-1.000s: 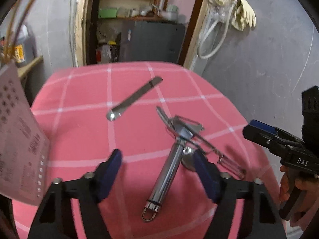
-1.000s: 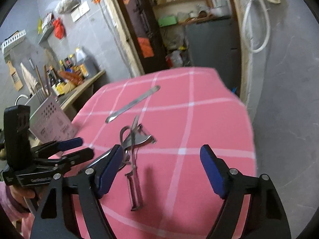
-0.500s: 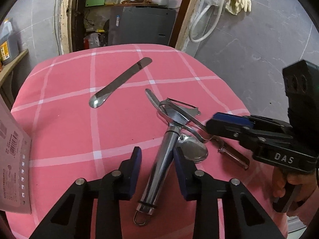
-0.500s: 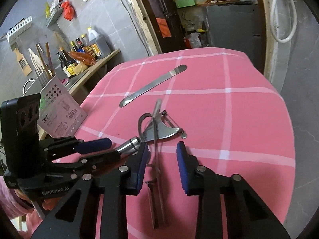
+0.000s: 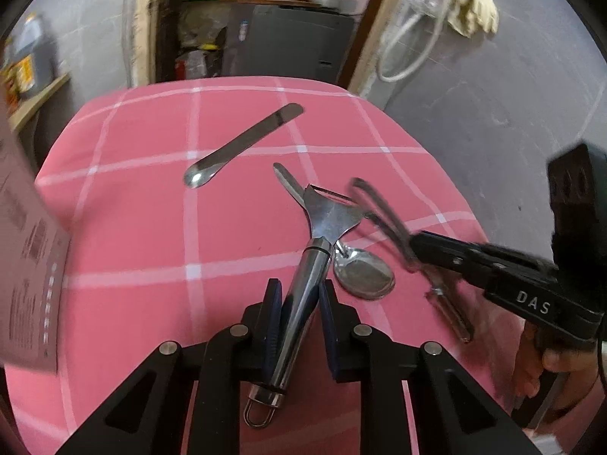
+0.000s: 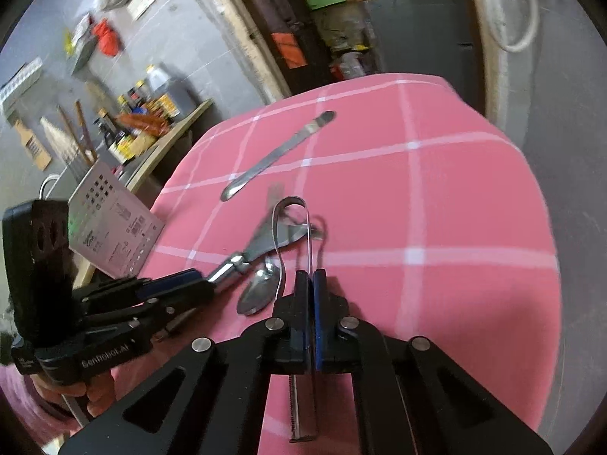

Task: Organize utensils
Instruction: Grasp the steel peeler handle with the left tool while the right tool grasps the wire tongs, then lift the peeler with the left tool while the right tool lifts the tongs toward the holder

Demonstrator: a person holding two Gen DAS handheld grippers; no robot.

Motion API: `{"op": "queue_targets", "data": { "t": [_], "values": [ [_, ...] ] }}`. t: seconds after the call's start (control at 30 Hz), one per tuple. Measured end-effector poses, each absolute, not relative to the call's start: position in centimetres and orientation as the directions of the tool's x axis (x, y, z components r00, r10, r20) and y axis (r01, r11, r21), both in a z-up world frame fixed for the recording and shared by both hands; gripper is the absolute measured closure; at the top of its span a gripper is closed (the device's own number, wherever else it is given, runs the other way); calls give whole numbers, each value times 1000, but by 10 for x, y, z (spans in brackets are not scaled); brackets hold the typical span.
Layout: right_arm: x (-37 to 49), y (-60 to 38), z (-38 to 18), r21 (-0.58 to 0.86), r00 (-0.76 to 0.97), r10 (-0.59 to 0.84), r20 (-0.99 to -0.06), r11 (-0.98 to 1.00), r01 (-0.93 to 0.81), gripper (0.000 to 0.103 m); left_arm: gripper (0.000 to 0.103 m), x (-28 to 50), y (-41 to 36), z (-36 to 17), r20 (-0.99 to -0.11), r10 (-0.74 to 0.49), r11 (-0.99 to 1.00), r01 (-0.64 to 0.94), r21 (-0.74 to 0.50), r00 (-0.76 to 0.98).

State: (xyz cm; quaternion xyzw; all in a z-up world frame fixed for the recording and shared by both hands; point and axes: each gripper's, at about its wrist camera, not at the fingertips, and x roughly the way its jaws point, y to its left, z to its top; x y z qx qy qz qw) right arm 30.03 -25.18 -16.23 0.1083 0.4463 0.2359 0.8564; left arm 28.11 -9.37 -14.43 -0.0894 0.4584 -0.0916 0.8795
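My left gripper (image 5: 299, 295) is shut on the round steel handle of a wide Y-shaped peeler (image 5: 307, 276), whose head (image 5: 330, 212) rests over a spoon (image 5: 362, 273). My right gripper (image 6: 310, 280) is shut on a thin wire-loop peeler (image 6: 299, 235) and holds it a little above the cloth; it also shows in the left wrist view (image 5: 383, 220). A second, flat-handled spoon (image 5: 242, 146) lies alone further back, also in the right wrist view (image 6: 277, 155). The left gripper shows in the right wrist view (image 6: 182, 284).
A pink checked cloth covers the table (image 5: 132, 227). A perforated metal utensil holder (image 6: 114, 223) stands off the left edge. A cluttered shelf with bottles (image 6: 151, 113) is behind it. Grey walls and a doorway lie beyond.
Both grippers closed from open: the left onto the wide peeler's handle, the right onto the wire-loop peeler, which is now lifted off the cloth.
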Motion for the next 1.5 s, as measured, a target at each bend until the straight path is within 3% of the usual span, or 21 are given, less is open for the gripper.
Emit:
{"op": "queue_targets", "data": {
  "t": [0.33, 0.4, 0.47, 0.53, 1.07, 1.4, 1.47, 1.5],
  "values": [
    [278, -262, -160, 380, 470, 450, -759, 893, -242, 98, 86, 253, -86, -138, -834, -255, 951, -28, -307, 490],
    [278, -262, -159, 371, 469, 447, -762, 895, -249, 94, 86, 252, -84, -138, -841, -272, 948, -18, -317, 468],
    [281, -262, -157, 369, 468, 448, -762, 894, -254, 77, 86, 254, -80, -138, -841, -293, 942, -11, -335, 455],
    [286, -261, -154, 366, 469, 451, -759, 892, -266, 71, 85, 258, -77, -139, -845, -303, 940, -6, -340, 441],
    [326, -222, -151, 201, 430, 365, -825, 903, -381, 71, 84, 306, -93, -149, -877, -338, 941, 109, -320, 343],
    [327, -210, -153, 131, 398, 273, -876, 928, -349, 71, 85, 316, -99, -151, -897, -337, 940, 145, -307, 284],
    [328, -209, -153, 123, 388, 257, -885, 933, -338, 81, 85, 317, -100, -151, -901, -329, 943, 143, -299, 282],
    [327, -211, -152, 122, 386, 251, -888, 937, -328, 80, 85, 317, -101, -151, -902, -325, 945, 141, -296, 284]
  ]
}}
